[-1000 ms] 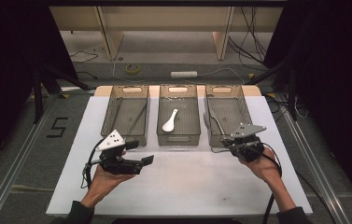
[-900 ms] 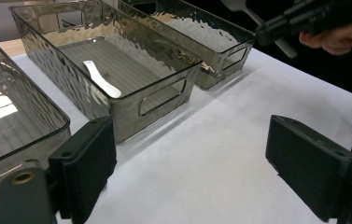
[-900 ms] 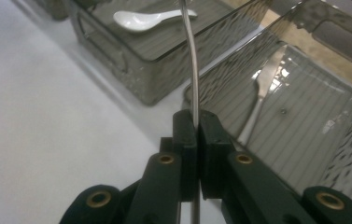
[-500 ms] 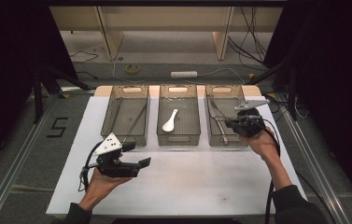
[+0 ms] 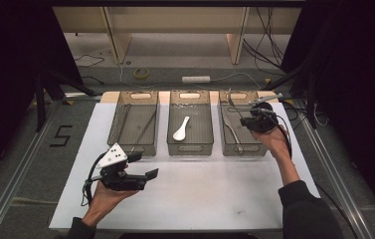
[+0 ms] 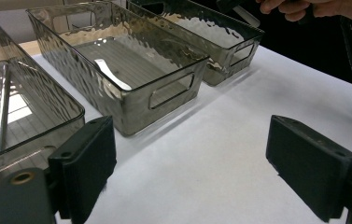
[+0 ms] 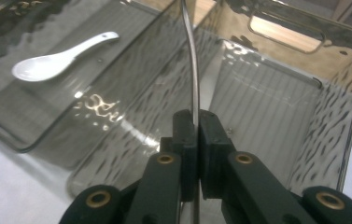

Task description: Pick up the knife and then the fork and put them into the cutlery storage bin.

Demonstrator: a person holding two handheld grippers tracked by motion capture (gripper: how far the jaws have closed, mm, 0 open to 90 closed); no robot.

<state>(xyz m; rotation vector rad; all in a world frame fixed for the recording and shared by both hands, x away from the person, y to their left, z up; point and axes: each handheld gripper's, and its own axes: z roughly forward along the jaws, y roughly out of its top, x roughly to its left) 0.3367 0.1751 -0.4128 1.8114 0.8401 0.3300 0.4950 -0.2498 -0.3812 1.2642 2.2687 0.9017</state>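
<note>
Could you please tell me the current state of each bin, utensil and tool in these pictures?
Left smoky clear plastic bin: holds a thin metal rod.
Middle bin: holds a white ceramic spoon, lying flat.
Right bin: one metal utensil inside.
Left tool: open, empty.
Right tool: shut on a slim metal utensil handle.

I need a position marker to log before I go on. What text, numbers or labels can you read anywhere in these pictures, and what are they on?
"5": black figure on the grey floor left of the white table sheet, in the high view.
No other writing is readable; the three smoky bins show no labels.
</note>
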